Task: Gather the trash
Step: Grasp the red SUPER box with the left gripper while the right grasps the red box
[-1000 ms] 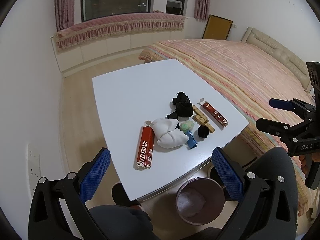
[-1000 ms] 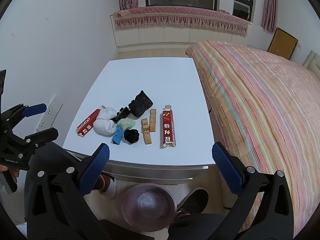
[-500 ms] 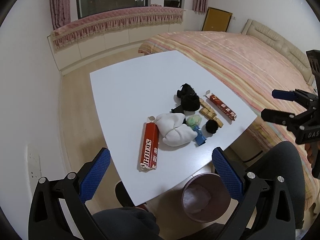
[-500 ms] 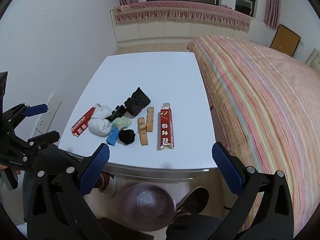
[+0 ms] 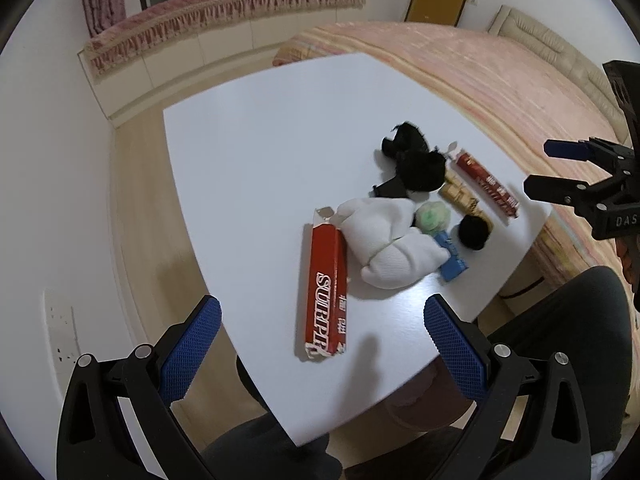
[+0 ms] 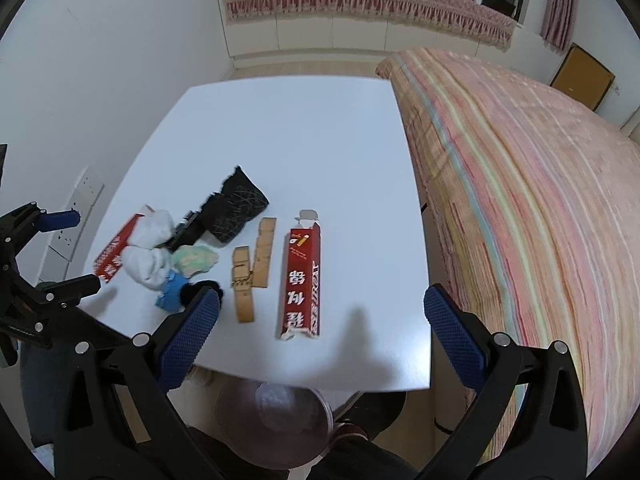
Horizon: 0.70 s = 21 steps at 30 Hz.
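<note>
Counter: white square counter (image 6: 288, 128), trash clustered near its front edge.
Bin: round pinkish waste bin (image 6: 276, 424) on the floor under that edge.
Left tongs (image 5: 322, 344): wide, empty, above the long red carton marked SUPER (image 5: 326, 284).
Right tongs (image 6: 320, 316): wide, empty, over the second red carton with white characters (image 6: 302, 276).
White crumpled cloth wad (image 5: 390, 240): touching the left carton.
Advice: probably straddle each carton across its narrow width, close squarely, lift clear, then release over the bin.

A home bedroom: a striped bed (image 6: 520, 184) is sitting beside the white surface (image 6: 288, 140), pink curtains (image 6: 558, 0) hanging at the window.
</note>
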Tool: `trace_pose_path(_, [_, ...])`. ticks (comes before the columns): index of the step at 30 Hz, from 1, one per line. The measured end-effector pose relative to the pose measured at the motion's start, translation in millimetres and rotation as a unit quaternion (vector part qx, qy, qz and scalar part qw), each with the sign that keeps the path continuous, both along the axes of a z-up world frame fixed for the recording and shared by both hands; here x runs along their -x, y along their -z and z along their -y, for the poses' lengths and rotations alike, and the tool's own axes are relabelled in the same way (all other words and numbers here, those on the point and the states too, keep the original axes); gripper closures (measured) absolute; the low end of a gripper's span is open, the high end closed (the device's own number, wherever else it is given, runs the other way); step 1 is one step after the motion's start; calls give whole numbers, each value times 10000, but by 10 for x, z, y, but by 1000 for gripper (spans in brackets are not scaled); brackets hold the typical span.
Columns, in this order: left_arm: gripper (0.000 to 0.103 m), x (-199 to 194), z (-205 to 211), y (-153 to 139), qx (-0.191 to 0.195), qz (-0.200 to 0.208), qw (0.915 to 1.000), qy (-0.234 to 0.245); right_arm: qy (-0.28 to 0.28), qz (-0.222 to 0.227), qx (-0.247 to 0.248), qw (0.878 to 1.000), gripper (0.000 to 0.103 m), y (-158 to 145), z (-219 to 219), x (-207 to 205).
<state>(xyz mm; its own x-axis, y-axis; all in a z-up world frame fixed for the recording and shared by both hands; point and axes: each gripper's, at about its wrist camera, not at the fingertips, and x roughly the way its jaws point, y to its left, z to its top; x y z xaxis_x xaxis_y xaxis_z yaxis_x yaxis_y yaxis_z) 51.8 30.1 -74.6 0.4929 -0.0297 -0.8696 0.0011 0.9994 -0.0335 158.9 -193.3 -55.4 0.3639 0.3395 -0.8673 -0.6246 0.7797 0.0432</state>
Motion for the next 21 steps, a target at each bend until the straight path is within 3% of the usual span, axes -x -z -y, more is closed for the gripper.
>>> trace_pose_path(6, [29,-70,-18,163,65,-225,9997,87,-134,-251,88,9996,30,199,-83,-116])
trace_pose_path(8, [42,-71,-33,196,62,-270,9996,100,-162,-283,118,9994,38,246,-107,-137])
trace_pose_path(10, [49,-70,-35,196,-43,-230,9997,117,-198,-330,151,9991,53,294,-140,-161])
trace_pose_path(12, [60,-79,-71,179,-42,-215,9997,98,-233,-296,166,9992,62,321,-170,-166])
trace_pose_path(14, [82,-80,-93,171,-51,-204,9997,89,-254,-264,144,9992,71,321,-180,-167])
trace_pose_path(15, [83,-75,-97,167,-48,-204,9997,97,-252,-253,144,9993,81,319,-183,-171])
trace_pose_path(21, [88,-57,-98,143,-6,-139,9999,69,-231,-202,117,9995,84,304,-179,-183])
